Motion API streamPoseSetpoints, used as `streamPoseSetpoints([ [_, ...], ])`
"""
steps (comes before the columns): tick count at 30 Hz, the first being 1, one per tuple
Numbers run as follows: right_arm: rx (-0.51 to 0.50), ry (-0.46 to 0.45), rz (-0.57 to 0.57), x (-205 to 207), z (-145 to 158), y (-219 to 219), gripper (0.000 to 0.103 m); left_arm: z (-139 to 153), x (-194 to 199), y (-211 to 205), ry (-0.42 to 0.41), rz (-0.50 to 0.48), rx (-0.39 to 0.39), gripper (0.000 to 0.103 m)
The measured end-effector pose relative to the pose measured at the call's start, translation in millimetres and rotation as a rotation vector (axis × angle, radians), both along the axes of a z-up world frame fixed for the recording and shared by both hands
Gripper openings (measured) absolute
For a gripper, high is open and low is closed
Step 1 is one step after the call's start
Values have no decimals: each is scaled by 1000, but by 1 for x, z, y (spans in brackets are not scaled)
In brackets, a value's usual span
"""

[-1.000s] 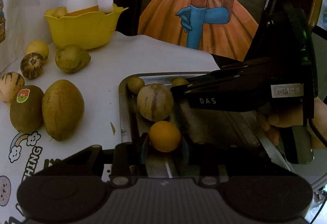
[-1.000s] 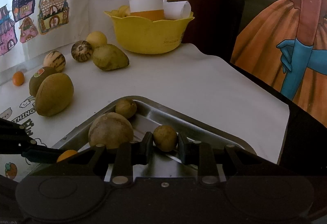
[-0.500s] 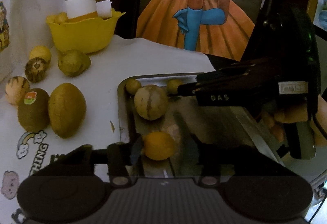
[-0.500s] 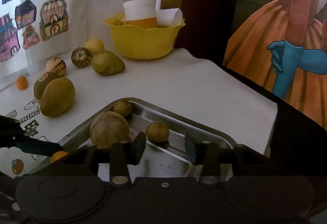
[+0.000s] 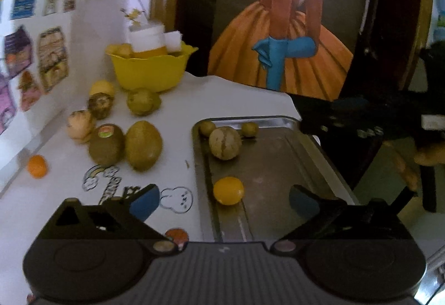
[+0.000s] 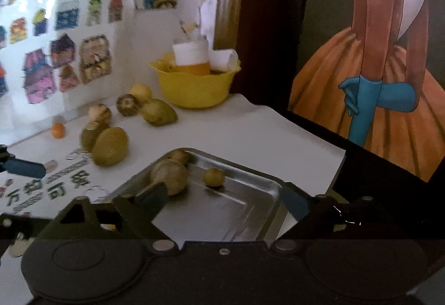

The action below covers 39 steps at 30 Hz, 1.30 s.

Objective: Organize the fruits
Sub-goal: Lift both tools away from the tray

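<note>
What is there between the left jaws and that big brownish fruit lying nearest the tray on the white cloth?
Nothing visible. The left gripper stands open and empty over the metal tray's near end, its jaws having just been opening. The large brown fruit lies up and left of it, with only bare printed cloth and the tray's low rim between.
</note>
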State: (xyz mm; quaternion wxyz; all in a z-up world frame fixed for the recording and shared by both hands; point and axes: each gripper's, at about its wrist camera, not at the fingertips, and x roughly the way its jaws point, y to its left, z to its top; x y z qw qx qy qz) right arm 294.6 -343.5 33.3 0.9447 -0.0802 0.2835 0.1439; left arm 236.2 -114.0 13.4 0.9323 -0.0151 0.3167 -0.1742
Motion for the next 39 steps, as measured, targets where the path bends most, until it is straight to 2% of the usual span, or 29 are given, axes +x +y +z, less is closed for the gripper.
streamPoseSetpoints([
  [9,-5,-10,9,-84,11,13,102,7,-48,27,-16,96,-12,102],
  [16,18,75,-39,-136,10,23,102,7,-78,42,-6,112,-11,102],
  [21,25,134,-33,-165,2,39,102,-1,-95,51,25,122,-2,102],
  [26,15,201,7,-185,-8,63,102,-8,-110,62,43,125,11,102],
  [33,-4,220,104,-195,-18,96,102,-15,-128,89,86,150,35,102],
  [39,19,221,161,-186,-21,122,102,-17,-136,118,108,217,48,102],
])
